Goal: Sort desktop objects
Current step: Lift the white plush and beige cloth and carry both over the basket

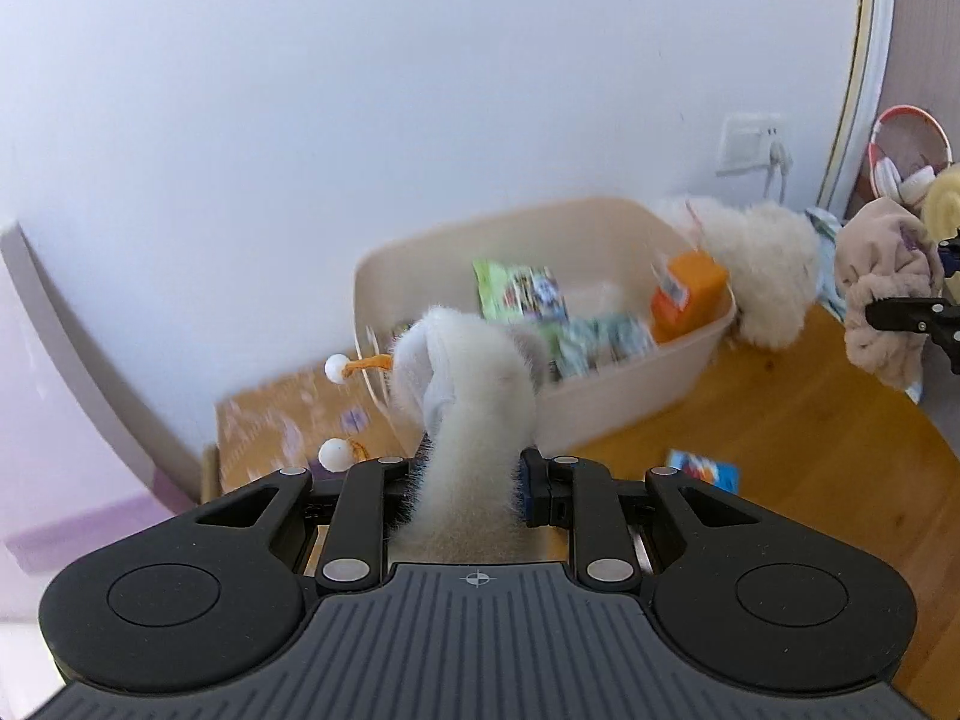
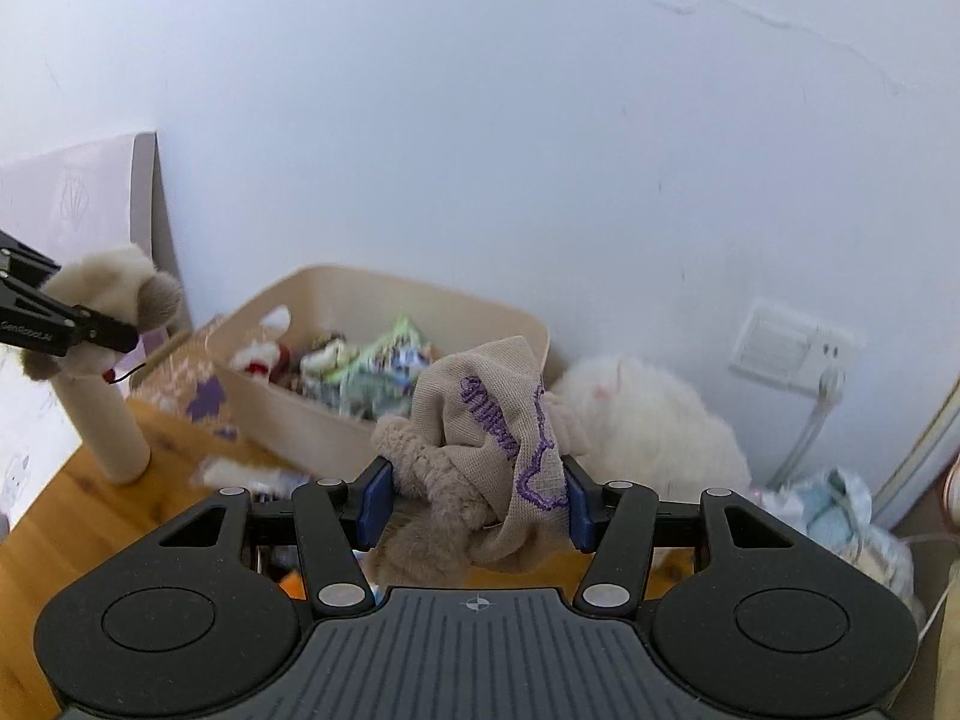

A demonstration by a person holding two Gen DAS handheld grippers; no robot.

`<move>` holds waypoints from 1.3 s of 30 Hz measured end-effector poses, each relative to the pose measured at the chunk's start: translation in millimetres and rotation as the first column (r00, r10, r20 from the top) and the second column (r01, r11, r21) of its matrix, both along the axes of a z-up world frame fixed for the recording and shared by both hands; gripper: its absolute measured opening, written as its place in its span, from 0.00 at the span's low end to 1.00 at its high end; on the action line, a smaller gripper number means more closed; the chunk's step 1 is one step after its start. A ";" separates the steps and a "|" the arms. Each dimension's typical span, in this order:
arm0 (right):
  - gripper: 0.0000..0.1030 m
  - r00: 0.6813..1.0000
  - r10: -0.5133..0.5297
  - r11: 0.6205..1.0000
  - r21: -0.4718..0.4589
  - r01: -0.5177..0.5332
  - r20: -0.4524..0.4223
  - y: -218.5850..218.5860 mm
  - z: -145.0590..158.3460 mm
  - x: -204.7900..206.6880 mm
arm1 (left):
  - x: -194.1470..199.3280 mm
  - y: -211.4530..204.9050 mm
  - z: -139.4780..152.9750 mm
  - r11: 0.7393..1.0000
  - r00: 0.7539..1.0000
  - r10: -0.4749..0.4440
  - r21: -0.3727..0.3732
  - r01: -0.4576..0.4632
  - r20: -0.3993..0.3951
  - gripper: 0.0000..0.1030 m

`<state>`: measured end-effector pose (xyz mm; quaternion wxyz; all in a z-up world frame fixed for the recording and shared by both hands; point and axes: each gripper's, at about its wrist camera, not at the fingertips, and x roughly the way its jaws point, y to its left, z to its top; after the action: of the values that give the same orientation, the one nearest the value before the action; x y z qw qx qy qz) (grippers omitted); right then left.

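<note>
- Nearest in the left wrist view, the left tool (image 1: 474,480) is clamped tight on a cream plush toy (image 1: 474,408) with fuzzy limbs and small white balls on orange cords; the toy hangs clear of the counter (image 1: 780,432)
- Nearest in the right wrist view, the right tool (image 2: 477,495) is clamped, jaws about half apart, on a beige knitted bundle (image 2: 480,450) with purple stitching, also held off the counter
- Both items are in hand but not yet put down, so I judge this the carrying step toward the bin
- Just beyond the tools, a small blue and white packet (image 1: 702,471) lies flat on the wooden counter, unsorted
- Farther back, the beige bin (image 1: 600,384) stands on the counter against the wall and already holds green snack packets (image 1: 519,291), an orange box (image 1: 687,294) and, in the right wrist view, a small plush (image 2: 258,357), so part of the sorting appears done
- Touching the bin's far side sits a white fluffy plush (image 2: 648,426), outside the bin and perhaps yet to be sorted
- A cardboard box (image 1: 282,420) stands on the bin's other side; its use is unclear
- Overall I judge the task roughly midway: two items to drop, plus the packet and maybe the white plush
</note>
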<state>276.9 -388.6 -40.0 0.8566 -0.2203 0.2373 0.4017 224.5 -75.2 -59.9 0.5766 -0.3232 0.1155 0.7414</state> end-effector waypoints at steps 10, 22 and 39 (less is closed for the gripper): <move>0.52 1.000 -0.022 0.997 0.067 0.021 0.014 41.7 20.6 22.3 | -15.3 42.2 28.2 0.999 0.998 0.032 0.028 -0.031 -0.047 0.23; 0.53 1.000 -0.028 0.999 0.037 0.028 -0.004 102.9 6.7 56.7 | -28.5 98.5 23.6 0.996 0.993 0.088 0.038 -0.085 -0.079 0.24; 0.54 0.998 0.050 0.988 -0.149 -0.045 0.031 175.7 -56.5 77.0 | -31.7 149.2 -42.1 0.989 0.993 0.120 -0.092 -0.119 0.008 0.24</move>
<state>353.9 -212.9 -96.6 0.8320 -0.2956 0.2464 0.3996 192.9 73.9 -102.0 0.5167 -0.3608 0.1258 0.7662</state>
